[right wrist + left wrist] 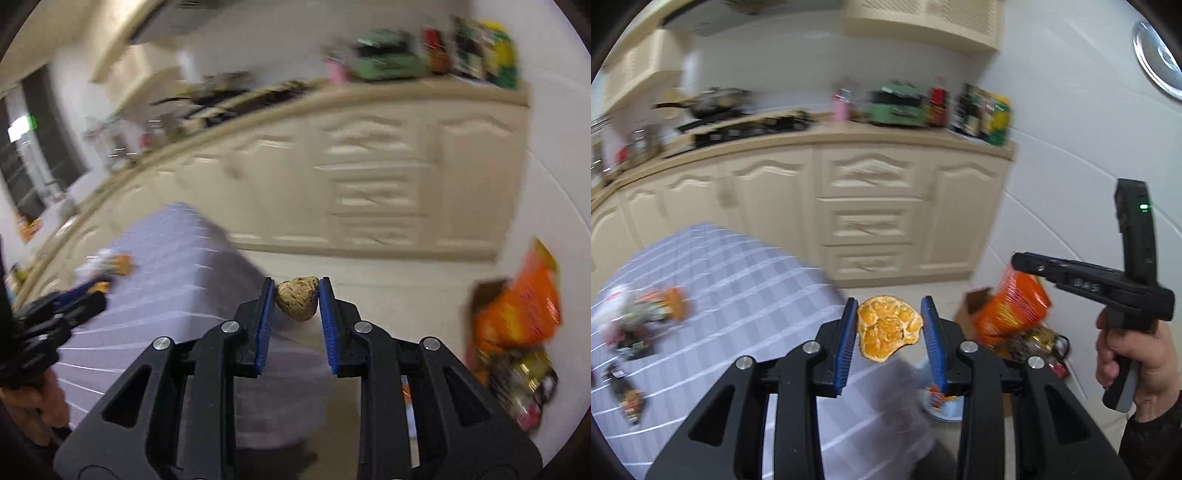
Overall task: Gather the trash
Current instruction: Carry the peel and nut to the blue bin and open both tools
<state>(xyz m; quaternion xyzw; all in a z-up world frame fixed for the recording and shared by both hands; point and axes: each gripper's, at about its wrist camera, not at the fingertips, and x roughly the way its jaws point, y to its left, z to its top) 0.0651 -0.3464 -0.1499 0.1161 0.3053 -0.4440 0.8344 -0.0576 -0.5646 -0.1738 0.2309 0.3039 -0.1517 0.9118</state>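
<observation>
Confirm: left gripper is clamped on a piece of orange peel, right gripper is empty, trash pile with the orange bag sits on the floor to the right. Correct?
Not quite. The right gripper is not empty: the right wrist view shows its blue pads closed on a small brownish lump. The rest holds: the left gripper clamps the orange peel, and the orange bag is on the floor at right.

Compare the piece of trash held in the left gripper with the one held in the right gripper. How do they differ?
The orange peel is bright orange; the brown lump is dull tan. The orange peel is flat and broad; the brown lump is rounded and compact. Both are pinched between blue pads, held off the table.
</observation>
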